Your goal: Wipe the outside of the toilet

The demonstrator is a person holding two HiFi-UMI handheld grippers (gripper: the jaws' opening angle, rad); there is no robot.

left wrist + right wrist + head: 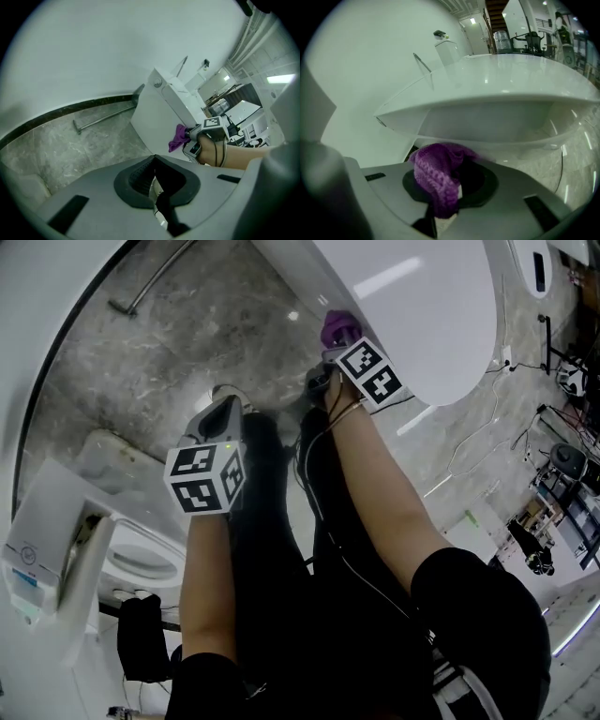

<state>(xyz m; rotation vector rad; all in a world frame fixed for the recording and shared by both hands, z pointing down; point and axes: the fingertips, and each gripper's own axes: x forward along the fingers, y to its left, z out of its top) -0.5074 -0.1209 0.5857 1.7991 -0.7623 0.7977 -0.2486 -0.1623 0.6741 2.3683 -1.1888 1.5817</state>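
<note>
Here, purple cloth (438, 180) beneath toilet rim (497, 101)

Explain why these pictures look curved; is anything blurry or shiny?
Head view: bright streaks of glare on the toilet lid. Left gripper view: wide lens bows the dark floor edge; corners black. Right gripper view: purple cloth, up close, looks blurred.

"What is carrying everything here?"
"A grey marbled floor (216, 324) is spreading out below, and the white toilet (412, 315) is standing on it."
"Is anything lying loose?"
"A metal rod (150, 282) is lying apart from the toilet, and thin cables (473, 442) are trailing beside it."
</note>
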